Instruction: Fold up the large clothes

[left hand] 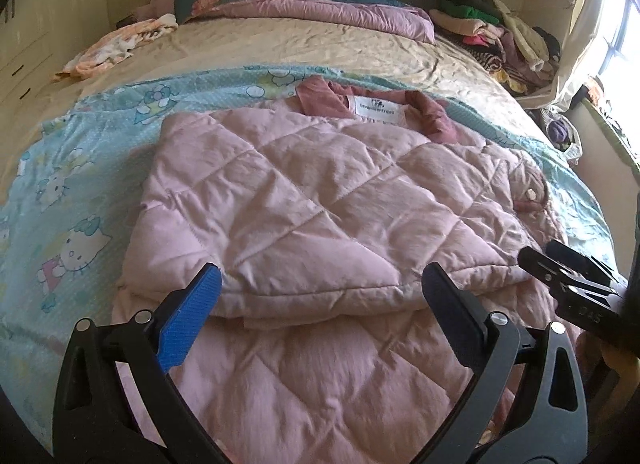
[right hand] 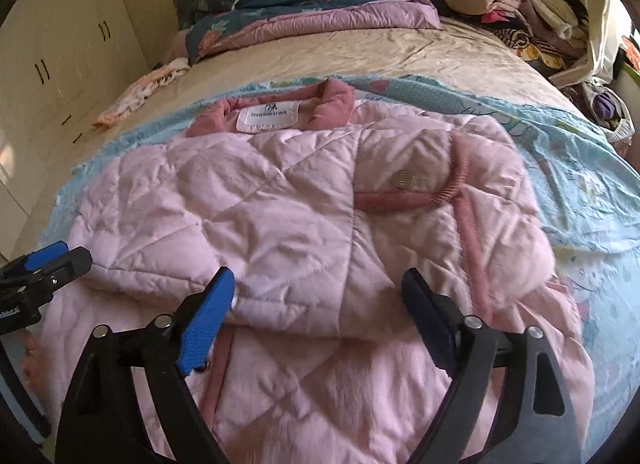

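My left gripper (left hand: 320,296) hangs tilted down over the near part of the pink quilted jacket (left hand: 304,200), its fingers (left hand: 200,304) spread wide with nothing between them; the blue pad sits on one side, the dark one on the other, both just above the folded-over edge of the jacket. My right gripper (right hand: 318,304) takes much the same pose, angled down at the cloth, fingers (right hand: 212,316) spread apart and pinching nothing, hovering over the lower hem of the folded layer. In the left wrist view the right gripper shows at the right edge, beside the jacket's side; in the right wrist view the left gripper shows at the far left, near the jacket's sleeve fold.

The jacket lies flat on the bed (left hand: 312,48), collar (right hand: 332,100) away from me with a white label (right hand: 266,118) facing up. An upper layer is folded across the body, a snap button (right hand: 404,178) and darker pink ribbed trim showing on the right side. Beneath it lies a pale blue cartoon-print sheet (left hand: 76,184) over a beige bedspread. Farther off, a pink and dark floral quilt (left hand: 304,4) is bunched at the head of the bed, a heap of mixed clothes (right hand: 516,20) sits by the window side, and cream cupboards (right hand: 60,48) stand to the left.
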The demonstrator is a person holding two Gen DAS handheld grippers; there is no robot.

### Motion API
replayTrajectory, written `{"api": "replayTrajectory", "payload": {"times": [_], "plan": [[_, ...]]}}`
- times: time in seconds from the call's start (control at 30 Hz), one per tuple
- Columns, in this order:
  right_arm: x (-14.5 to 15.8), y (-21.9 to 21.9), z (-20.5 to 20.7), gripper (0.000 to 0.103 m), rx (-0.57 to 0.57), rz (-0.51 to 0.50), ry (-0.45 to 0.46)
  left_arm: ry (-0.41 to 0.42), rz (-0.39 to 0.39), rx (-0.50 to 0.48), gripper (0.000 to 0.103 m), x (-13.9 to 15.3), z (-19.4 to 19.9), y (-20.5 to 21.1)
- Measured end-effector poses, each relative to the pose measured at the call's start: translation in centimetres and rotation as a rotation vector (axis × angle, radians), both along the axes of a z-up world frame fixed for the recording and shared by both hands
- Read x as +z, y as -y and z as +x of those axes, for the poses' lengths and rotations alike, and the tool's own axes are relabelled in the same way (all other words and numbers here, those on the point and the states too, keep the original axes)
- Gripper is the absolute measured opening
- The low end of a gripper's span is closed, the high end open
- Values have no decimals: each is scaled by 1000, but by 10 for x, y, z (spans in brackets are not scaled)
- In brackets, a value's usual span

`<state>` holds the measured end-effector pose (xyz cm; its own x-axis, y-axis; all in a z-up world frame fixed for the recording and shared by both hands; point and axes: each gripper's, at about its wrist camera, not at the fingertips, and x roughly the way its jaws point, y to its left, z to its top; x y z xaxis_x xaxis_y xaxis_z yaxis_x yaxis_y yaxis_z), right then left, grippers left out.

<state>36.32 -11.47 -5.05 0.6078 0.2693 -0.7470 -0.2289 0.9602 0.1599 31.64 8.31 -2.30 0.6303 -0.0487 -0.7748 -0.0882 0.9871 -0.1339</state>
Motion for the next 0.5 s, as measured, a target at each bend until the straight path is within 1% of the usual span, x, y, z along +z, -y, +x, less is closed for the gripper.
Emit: {"api": "replayTrajectory", "payload": {"times": [0.07, 0.13, 0.23, 0.5], "plan": [[8, 5, -7, 93, -11, 12, 15, 8, -4, 4, 94, 5, -3, -1], [17, 9, -14, 96, -21, 22, 30, 14, -13, 8, 94, 10, -7, -2], [28, 15, -24, 96, -30, 40, 45, 23, -17, 12, 94, 16, -13, -2], [51, 24, -48, 97, -44, 51, 80, 48, -28, 24, 94, 33, -31, -5]]}}
